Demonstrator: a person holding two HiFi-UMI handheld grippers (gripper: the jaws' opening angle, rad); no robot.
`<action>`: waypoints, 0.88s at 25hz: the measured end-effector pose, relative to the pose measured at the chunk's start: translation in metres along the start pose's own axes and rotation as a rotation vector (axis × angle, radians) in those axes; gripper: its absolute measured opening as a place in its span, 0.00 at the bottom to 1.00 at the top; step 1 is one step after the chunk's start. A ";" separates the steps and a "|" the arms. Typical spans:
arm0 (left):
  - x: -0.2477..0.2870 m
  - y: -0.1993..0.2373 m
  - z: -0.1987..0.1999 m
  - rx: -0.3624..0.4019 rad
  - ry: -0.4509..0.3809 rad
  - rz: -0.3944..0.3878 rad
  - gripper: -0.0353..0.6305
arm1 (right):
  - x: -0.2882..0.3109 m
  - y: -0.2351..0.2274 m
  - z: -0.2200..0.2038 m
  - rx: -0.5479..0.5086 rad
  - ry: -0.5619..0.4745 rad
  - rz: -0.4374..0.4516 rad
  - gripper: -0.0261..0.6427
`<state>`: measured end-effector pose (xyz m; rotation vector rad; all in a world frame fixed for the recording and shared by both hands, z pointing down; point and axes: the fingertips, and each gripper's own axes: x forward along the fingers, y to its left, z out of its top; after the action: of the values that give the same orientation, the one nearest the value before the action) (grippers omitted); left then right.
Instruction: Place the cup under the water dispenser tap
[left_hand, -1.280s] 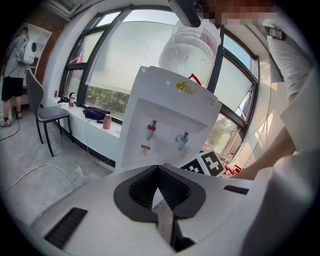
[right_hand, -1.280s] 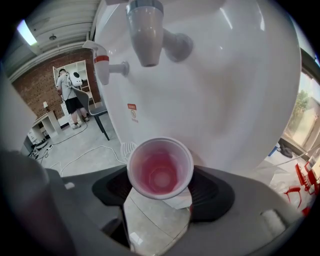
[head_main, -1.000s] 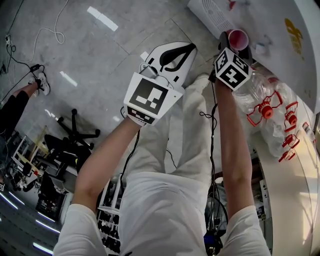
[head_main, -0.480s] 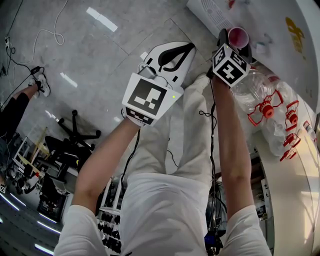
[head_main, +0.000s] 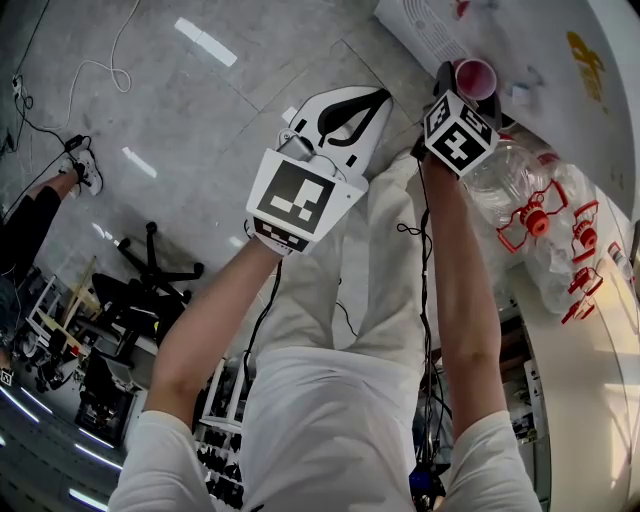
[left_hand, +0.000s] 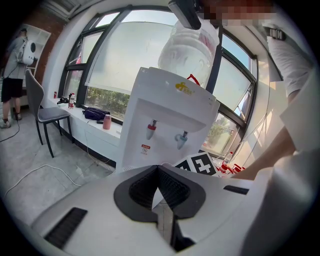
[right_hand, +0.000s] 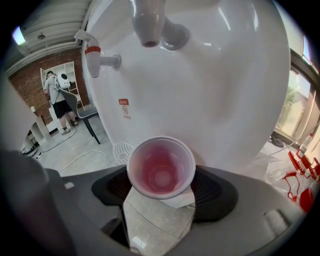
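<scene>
Still clamping the cup (right_hand: 160, 172) in right tongs (right_hand: 161, 196); left tongs (left_hand: 158, 186) pinched together, empty. Visible only in right gripper view: tap (right_hand: 148, 22) above cup.

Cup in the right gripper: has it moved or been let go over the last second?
No visible change. The cup stays clamped in the right gripper, up by the dispenser's tap, not set down. The left gripper stays shut and empty, in the same place.
</scene>
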<state>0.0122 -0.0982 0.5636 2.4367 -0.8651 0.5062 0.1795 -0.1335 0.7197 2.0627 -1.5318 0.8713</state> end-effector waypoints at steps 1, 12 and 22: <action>0.000 0.000 0.000 0.001 -0.001 -0.001 0.06 | 0.001 0.000 0.001 -0.001 -0.001 0.000 0.57; -0.005 0.000 -0.005 0.001 0.000 0.004 0.06 | 0.007 -0.001 0.007 -0.007 -0.018 -0.022 0.58; -0.008 0.004 -0.005 0.000 -0.004 0.007 0.06 | 0.005 -0.002 -0.001 0.007 -0.011 -0.056 0.63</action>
<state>0.0028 -0.0939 0.5648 2.4366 -0.8753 0.5037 0.1824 -0.1355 0.7236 2.1080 -1.4717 0.8471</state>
